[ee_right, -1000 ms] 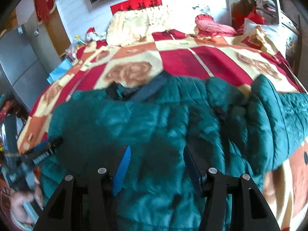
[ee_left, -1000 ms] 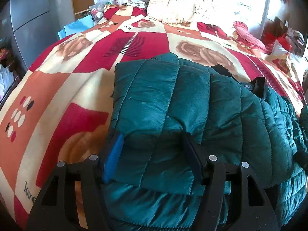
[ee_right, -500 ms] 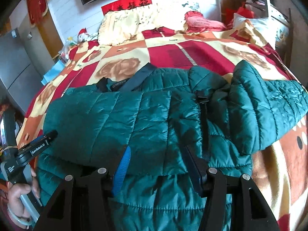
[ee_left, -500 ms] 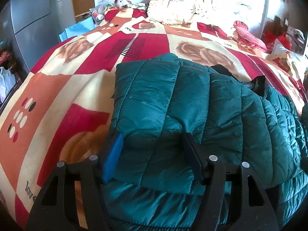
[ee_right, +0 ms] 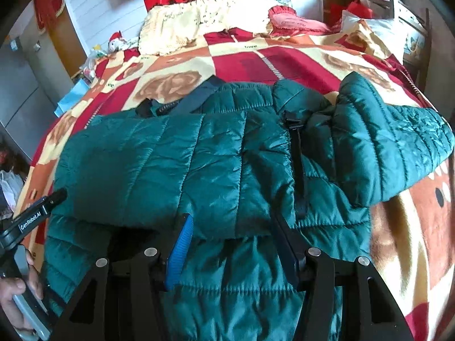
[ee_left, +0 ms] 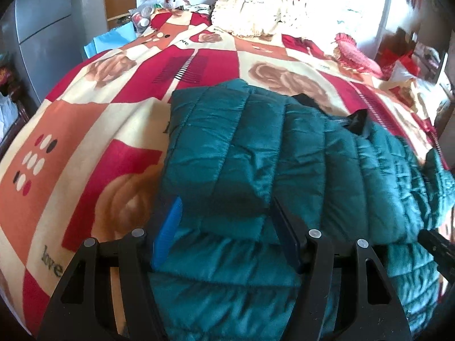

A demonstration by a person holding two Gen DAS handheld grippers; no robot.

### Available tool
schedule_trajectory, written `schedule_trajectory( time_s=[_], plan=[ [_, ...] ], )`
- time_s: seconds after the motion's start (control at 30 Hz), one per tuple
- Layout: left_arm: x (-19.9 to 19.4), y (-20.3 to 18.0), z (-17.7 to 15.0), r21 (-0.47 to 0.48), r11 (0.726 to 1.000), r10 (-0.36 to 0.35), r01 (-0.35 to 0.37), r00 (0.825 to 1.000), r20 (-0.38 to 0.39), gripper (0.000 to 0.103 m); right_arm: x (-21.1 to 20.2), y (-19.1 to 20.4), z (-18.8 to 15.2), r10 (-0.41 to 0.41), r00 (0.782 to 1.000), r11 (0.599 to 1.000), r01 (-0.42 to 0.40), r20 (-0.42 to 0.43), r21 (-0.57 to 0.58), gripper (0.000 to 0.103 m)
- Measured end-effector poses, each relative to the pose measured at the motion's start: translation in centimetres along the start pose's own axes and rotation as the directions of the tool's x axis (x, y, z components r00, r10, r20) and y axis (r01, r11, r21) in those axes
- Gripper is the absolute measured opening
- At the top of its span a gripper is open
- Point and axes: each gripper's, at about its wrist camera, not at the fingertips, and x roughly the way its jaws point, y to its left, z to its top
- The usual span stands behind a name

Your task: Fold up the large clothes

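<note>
From the left wrist camera, a dark green quilted jacket [ee_left: 284,156] lies on a bed covered by a red, orange and cream patterned blanket [ee_left: 93,130]; one sleeve [ee_left: 224,153] is folded across the jacket's body, its cuff end lying towards the camera; the left gripper [ee_left: 224,227] sits low over that cuff, its jaws spread with the blue pad [ee_left: 167,236] at the sleeve's left edge and the dark pad [ee_left: 287,236] at its right, the padded fabric filling the gap between them; whether the pads press the fabric cannot be told; a black collar lining [ee_left: 359,120] shows at the jacket's far right; a cream frilled pillow [ee_left: 253,14] and a pink cushion [ee_left: 355,54] lie at the head of the bed.

From the right wrist camera, the jacket [ee_right: 227,156] spreads across the width of the bed; the folded sleeve [ee_right: 159,164] runs across the body from the left, and the other sleeve [ee_right: 392,142] lies out to the right over the blanket [ee_right: 284,59]; a black zipper strip [ee_right: 298,156] runs down the front; the right gripper [ee_right: 230,244] hovers at the lower edge of the folded layer, jaws spread, blue pad [ee_right: 180,253] and dark pad [ee_right: 287,250] flanking the hem without clearly pinching it; the left gripper [ee_right: 37,213] appears at the left edge, held in the person's hand [ee_right: 17,298].
</note>
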Motion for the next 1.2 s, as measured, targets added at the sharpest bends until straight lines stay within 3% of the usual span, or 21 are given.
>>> schedule_trajectory(
  time_s=[0.2, 0.67, 0.93, 1.2],
  plan=[
    [-2.5, -1.7, -1.0, 0.016, 0.998, -0.056, 0.056, 0.998, 0.021, 0.064, -0.1, -0.3, -0.7, 0.002, 1.000, 1.000, -0.002, -0.026, 0.009, 0.055],
    [-4.7, -5.7, -3.1, 0.049, 0.988, -0.148, 0.147, 0.989, 0.014, 0.064, -3.9, -2.5, -1.5, -0.001, 1.000, 1.000, 0.000, 0.030, 0.031, 0.056],
    [-4.4, -7.1, -3.0, 0.030, 0.980, -0.196, 0.196, 0.980, 0.019, 0.064, -4.8, -7.4, -1.1, -0.046, 0.998, 0.994, 0.040, 0.050, 0.105, 0.056],
    [-3.2, -7.8, -3.6, 0.040, 0.982, -0.186, 0.185, 0.982, 0.022, 0.064, -3.5, -17.3, 0.4, -0.152, 0.987, 0.958, 0.136, 0.047, 0.255, 0.056]
  ],
)
